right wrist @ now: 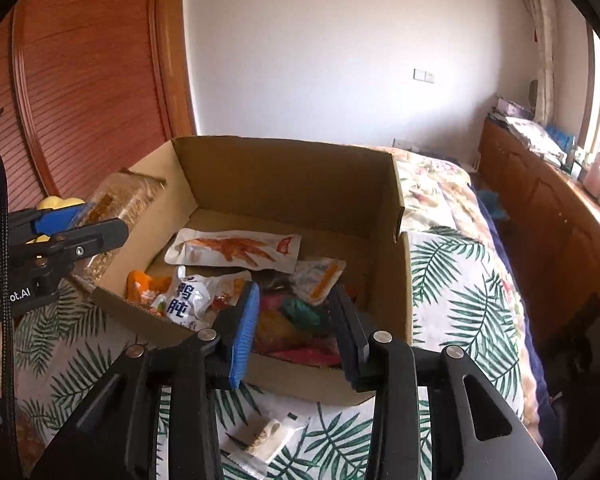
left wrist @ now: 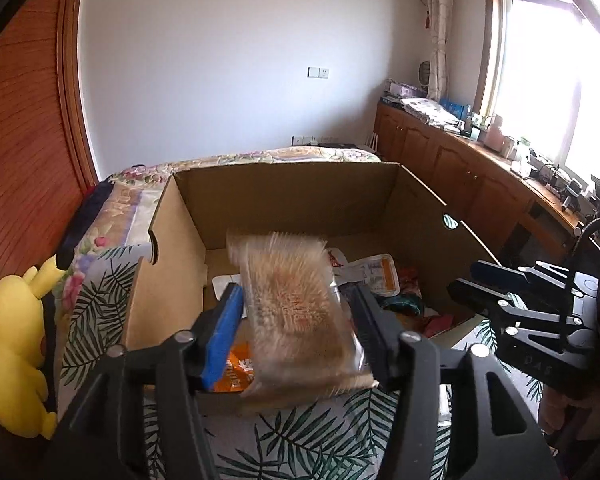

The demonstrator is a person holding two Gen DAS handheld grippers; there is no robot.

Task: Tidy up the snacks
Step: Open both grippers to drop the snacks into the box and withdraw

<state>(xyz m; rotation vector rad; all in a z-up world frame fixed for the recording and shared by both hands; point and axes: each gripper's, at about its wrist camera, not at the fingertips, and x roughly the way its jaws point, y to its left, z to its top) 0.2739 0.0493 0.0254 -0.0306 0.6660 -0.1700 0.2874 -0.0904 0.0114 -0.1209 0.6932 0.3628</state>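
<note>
Blue-padded, my left gripper [left wrist: 296, 320] is standing spread around a blurred clear packet [left wrist: 296, 312] of brown snack, above the box's [left wrist: 284, 196] near-left corner; I cannot tell if a pad is touching it. My right gripper [right wrist: 296, 332] is hanging spread and bare over snack packs [right wrist: 236, 250] lying inside, near the box's near wall.

The left gripper [left wrist: 296, 316] points down and forward with its jaws parted, neither pad pressing anything, while the right gripper [right wrist: 296, 320] beside it tilts down the same way, its jaws also apart and gripping nothing.
</note>
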